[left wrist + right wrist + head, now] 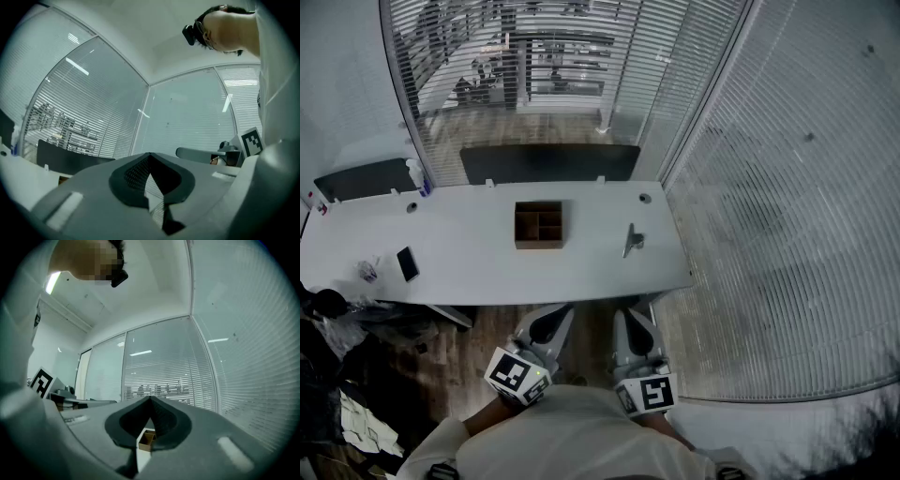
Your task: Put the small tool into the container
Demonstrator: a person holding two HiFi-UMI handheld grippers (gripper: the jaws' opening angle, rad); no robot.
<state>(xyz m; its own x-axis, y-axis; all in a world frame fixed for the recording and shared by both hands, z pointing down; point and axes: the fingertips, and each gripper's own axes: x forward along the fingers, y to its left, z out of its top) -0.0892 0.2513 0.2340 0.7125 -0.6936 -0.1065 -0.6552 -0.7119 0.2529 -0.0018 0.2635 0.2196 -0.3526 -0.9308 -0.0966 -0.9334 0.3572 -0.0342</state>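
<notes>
In the head view a brown box (539, 225) with open compartments stands at the middle of the white table (469, 244). To its right, apart from it, lies a small grey tool (632, 240). Both grippers hang low by the person's body, in front of the table's near edge and over the floor. My left gripper (553, 316) is shut and holds nothing, and its own view shows its jaws (150, 155) meeting at the tips. My right gripper (629, 317) is also shut and empty (150, 400), and a corner of the brown box (147, 439) shows through its slit.
A dark phone (408, 263) and a small crumpled item (367, 270) lie on the table's left part. Black panels (548, 161) stand behind the table. Glass walls with blinds (787, 187) close in the back and right. Clutter lies on the floor at the left (356, 412).
</notes>
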